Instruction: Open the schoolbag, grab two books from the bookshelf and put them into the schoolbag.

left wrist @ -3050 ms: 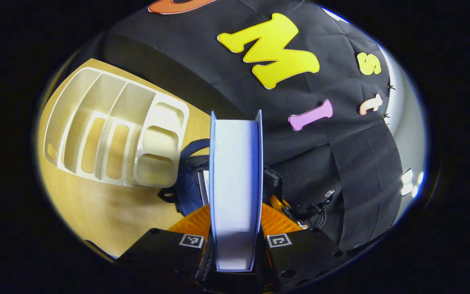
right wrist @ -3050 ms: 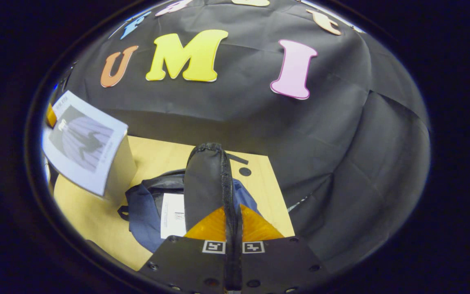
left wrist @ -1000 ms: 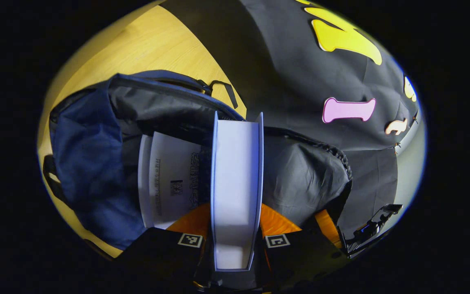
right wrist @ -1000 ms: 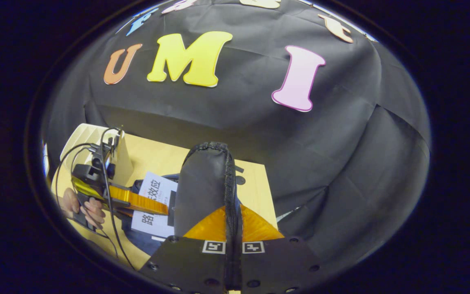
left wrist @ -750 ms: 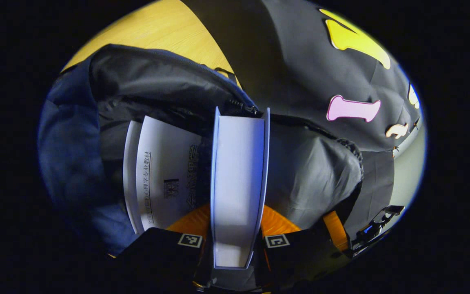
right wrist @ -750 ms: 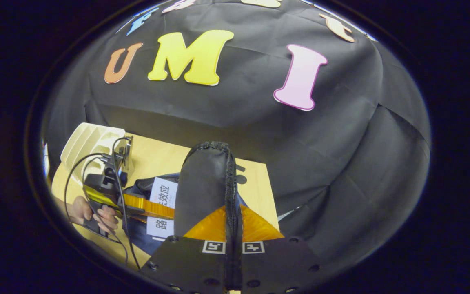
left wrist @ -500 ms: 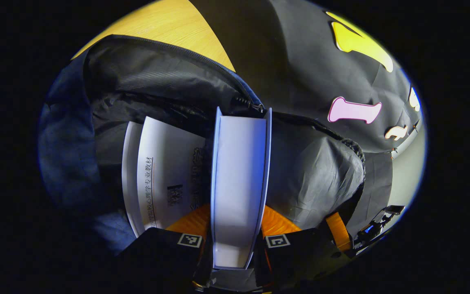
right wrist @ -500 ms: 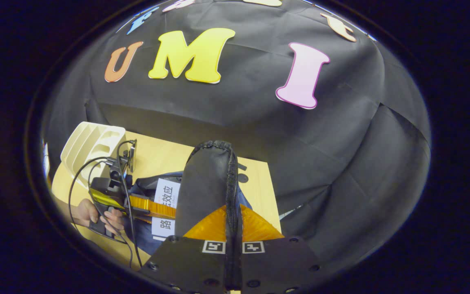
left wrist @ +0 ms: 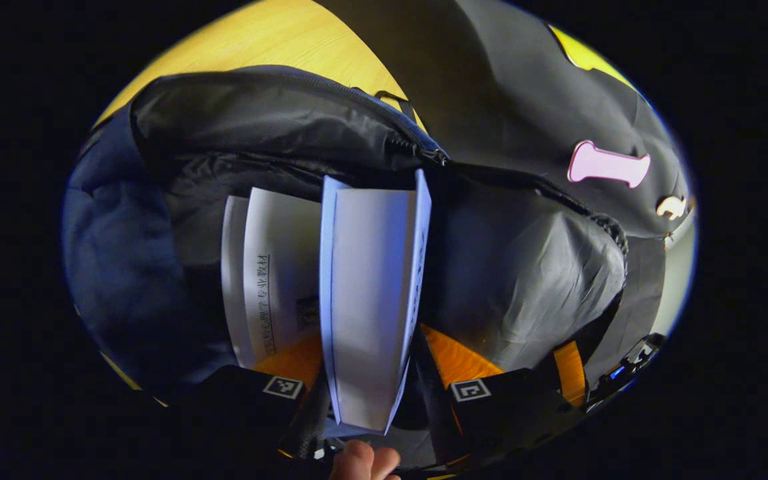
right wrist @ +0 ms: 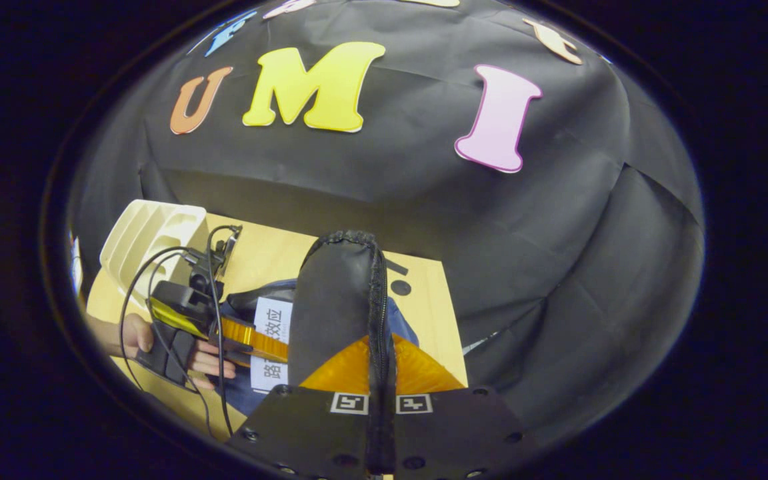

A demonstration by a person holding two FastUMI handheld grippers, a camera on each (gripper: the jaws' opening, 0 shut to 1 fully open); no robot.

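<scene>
The schoolbag point(left wrist: 111, 253) lies open on the counter point(right wrist: 424, 293), its mouth facing the left gripper point(left wrist: 371, 340). One book point(left wrist: 271, 280) is already inside, lying flat just left of the fingers point(left wrist: 454, 350). The second book point(left wrist: 371, 293) stands on edge between those fingers, tilted, with its far end inside the bag's mouth. The left fingers are spread. A dark gap shows between the book and the right-hand finger, so it is judged loose rather than clamped. Whether it leans on the left-hand finger cannot be told. The right gripper point(right wrist: 381, 360) is closed on the bag's flap point(right wrist: 337, 300), both fingers pinching the fabric beside the zip and holding it up and clear. In the right gripper view a hand point(right wrist: 201, 360) holds the left gripper low at the bag's opening, and the bookshelf point(right wrist: 144, 233) stands beyond it. Assessment: the second book is at the point of release. It looks thick, stiff and moderately heavy, with smooth covers that could slip; if retaken, it is best gripped across both covers near the spine. The bag is soft and will sag, so the flap grip should hold until the book lies flat.
</scene>
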